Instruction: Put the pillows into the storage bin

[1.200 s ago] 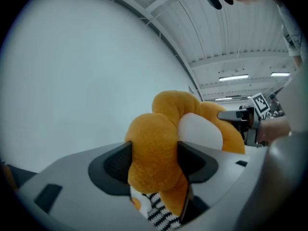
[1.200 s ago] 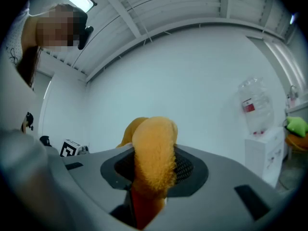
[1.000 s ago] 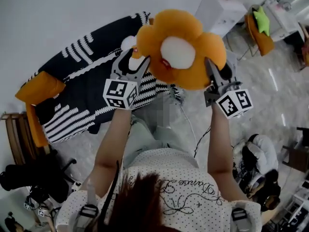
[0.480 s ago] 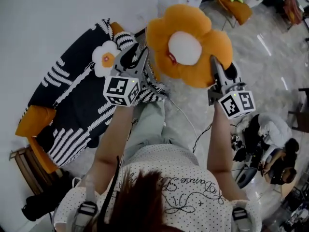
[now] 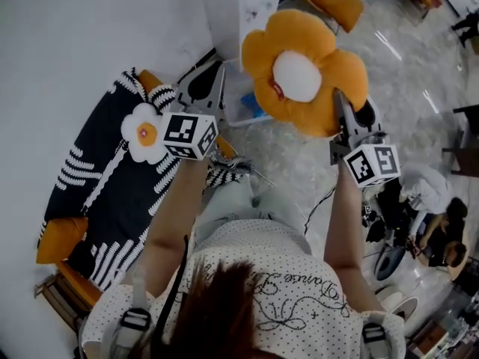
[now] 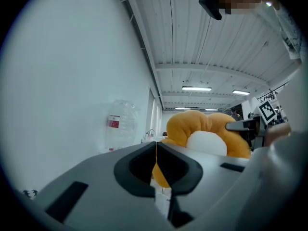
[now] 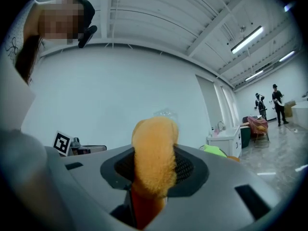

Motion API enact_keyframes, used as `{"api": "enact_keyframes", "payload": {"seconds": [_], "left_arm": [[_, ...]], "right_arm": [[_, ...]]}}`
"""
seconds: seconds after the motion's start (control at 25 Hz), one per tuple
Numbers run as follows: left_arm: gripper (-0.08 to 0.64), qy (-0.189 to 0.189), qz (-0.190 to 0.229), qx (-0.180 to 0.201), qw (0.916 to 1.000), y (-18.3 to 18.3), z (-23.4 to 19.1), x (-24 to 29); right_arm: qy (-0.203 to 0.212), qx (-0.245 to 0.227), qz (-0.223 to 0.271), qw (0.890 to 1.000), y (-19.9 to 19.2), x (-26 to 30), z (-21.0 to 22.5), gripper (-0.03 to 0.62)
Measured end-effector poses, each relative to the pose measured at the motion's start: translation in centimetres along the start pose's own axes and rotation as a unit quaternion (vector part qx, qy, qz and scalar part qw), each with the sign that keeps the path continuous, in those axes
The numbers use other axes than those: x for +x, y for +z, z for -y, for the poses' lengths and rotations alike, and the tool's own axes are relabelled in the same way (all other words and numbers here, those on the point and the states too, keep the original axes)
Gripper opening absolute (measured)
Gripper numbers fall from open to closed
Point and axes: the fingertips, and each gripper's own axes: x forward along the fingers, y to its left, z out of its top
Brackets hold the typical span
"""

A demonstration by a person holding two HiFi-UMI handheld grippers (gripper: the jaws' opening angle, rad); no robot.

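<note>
My right gripper is shut on the lower right petal of the orange flower pillow and holds it up in the air. In the right gripper view, that orange petal is pinched in my right gripper. My left gripper hangs to the pillow's left, clear of it. Its jaws have just been closing and meet with nothing between them; the pillow shows beyond. A small white flower pillow lies on the striped sofa. Below the pillow stands a clear plastic container, perhaps the bin.
The sofa with a black-and-white striped cover runs along the left wall, an orange cushion at its near end. A white cabinet and an orange chair stand beyond. People crouch at the right. A cable lies on the floor.
The left gripper has let go of the pillow's left edge and shut. Both hands have swung away from the sofa toward the white cabinet, the pillow carried by the right gripper alone.
</note>
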Motion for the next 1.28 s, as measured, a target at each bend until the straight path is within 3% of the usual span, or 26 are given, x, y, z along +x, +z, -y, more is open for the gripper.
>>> {"api": "enact_keyframes", "payload": {"seconds": [0.16,0.36,0.68,0.84,1.04,1.28], "left_arm": [[0.005,-0.006,-0.005,0.002,1.0000,-0.1,-0.5,4.1],[0.005,0.009,-0.017,-0.001,0.9998,-1.5,-0.2,8.9],[0.005,0.099,-0.017,0.000,0.9949,-2.2,-0.6,17.0],[0.005,0.125,-0.013,0.027,0.9917,-1.1,0.2,20.7],[0.005,0.162,-0.025,0.007,0.9865,-3.5,-0.6,21.6],[0.005,0.185,-0.049,-0.018,0.9813,-9.5,-2.6,21.9]], "right_arm": [[-0.014,0.010,0.005,1.000,0.2,1.9,3.1,0.152],[0.000,0.017,0.002,1.000,-0.2,5.2,7.9,0.152],[0.105,-0.004,-0.014,0.994,1.2,13.6,16.2,0.153],[0.129,-0.012,-0.023,0.991,1.8,17.1,21.1,0.153],[0.142,0.006,-0.052,0.989,-1.7,20.1,24.1,0.153],[0.131,0.030,-0.107,0.985,-9.7,22.3,25.7,0.155]]}}
